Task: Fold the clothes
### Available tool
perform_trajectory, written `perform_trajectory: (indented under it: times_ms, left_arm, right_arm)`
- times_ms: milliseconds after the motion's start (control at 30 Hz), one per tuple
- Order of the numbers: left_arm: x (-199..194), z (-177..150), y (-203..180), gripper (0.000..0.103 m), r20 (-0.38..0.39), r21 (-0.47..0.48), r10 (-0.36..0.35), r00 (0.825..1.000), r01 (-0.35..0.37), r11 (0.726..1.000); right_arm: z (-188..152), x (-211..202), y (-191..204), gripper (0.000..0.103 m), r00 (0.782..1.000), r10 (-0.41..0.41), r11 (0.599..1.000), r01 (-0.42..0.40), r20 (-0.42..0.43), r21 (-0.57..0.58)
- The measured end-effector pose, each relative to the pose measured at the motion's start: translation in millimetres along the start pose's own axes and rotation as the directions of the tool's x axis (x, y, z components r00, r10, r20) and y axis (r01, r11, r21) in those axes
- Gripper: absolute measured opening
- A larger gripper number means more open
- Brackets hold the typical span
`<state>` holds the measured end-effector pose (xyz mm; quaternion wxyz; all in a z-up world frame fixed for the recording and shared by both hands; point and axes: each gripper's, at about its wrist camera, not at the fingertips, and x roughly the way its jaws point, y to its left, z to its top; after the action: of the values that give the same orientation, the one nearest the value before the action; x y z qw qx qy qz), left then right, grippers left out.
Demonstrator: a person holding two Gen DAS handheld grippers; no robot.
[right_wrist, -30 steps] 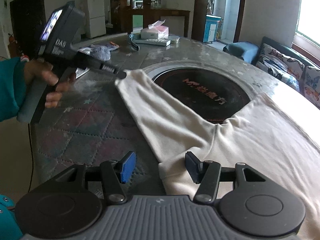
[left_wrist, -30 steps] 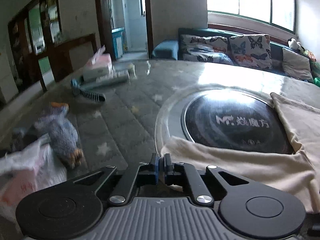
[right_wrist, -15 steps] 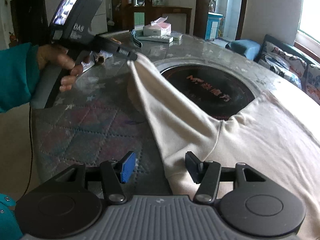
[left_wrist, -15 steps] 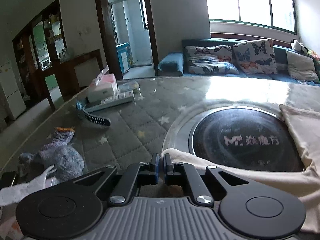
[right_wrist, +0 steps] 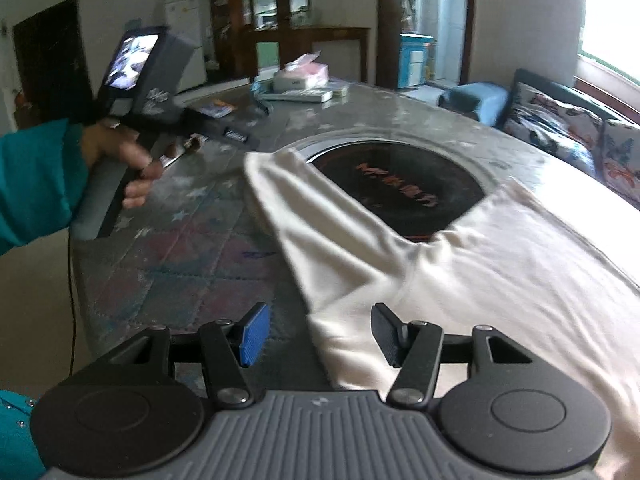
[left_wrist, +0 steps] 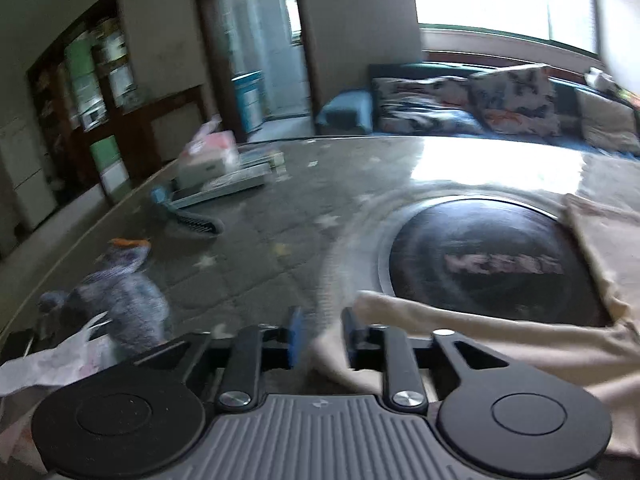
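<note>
Left gripper (left_wrist: pixel 320 338) opening; sleeve (left_wrist: pixel 460 320) blurred between its pads.

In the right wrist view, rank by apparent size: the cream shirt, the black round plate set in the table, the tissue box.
1. Cream shirt: largest, though it lies nearest the camera, which inflates it.
2. Black round plate: partly covered by the shirt.
3. Tissue box: smallest, but farthest away, so its true size is unsure.
</note>
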<state>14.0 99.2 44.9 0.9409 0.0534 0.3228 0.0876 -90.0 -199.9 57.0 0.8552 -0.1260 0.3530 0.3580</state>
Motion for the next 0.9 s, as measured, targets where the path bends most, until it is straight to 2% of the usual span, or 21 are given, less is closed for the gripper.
perform_trajectory:
  times_ms: [100, 233, 300, 400, 467, 567, 700, 900]
  left_arm:
    - [4, -3, -17, 0.034, -0.005, 0.054, -0.012, 1.000, 0.012, 0.998]
    - [14, -5, -23, 0.034, -0.040, 0.058, 0.003, 0.999, -0.001, 0.998]
    - [10, -4, -23, 0.034, -0.049, 0.043, -0.007, 0.999, 0.009, 0.999]
    - [-5, -5, -34, 0.034, -0.017, 0.047, -0.060, 0.998, 0.061, 0.997]
    - [-12, -10, -46, 0.034, -0.018, 0.068, -0.110, 0.994, 0.111, 0.992]
    - [-15, -20, -62, 0.034, -0.029, 0.111, -0.145, 0.989, 0.148, 0.983]
    - [-10, -22, -62, 0.036, -0.027, 0.128, -0.132, 0.991, 0.134, 0.983]
    - [8, -15, -36, 0.036, -0.040, 0.105, -0.032, 0.999, 0.036, 0.994]
  right_arm:
    - [-5, 2, -8, 0.057, 1.000, -0.006, 0.999, 0.007, -0.023, 0.041]
    - [-16, 7, -6, 0.057, 0.998, 0.012, 0.999, -0.009, -0.065, 0.040]
    - [-18, 3, -6, 0.057, 0.998, 0.011, 0.999, -0.009, -0.058, 0.040]
    - [-19, -3, -10, 0.058, 0.999, 0.005, 0.998, -0.002, -0.040, 0.061]
    - [-19, -3, -12, 0.058, 0.999, -0.003, 0.997, 0.006, -0.038, 0.071]
    - [-18, -3, -13, 0.058, 0.999, -0.008, 0.997, 0.011, -0.036, 0.072]
    - [-6, -1, -10, 0.058, 1.000, 0.000, 0.999, 0.001, -0.010, 0.055]
    - [15, 23, 0, 0.058, 0.999, 0.033, 0.999, -0.033, -0.002, -0.006]
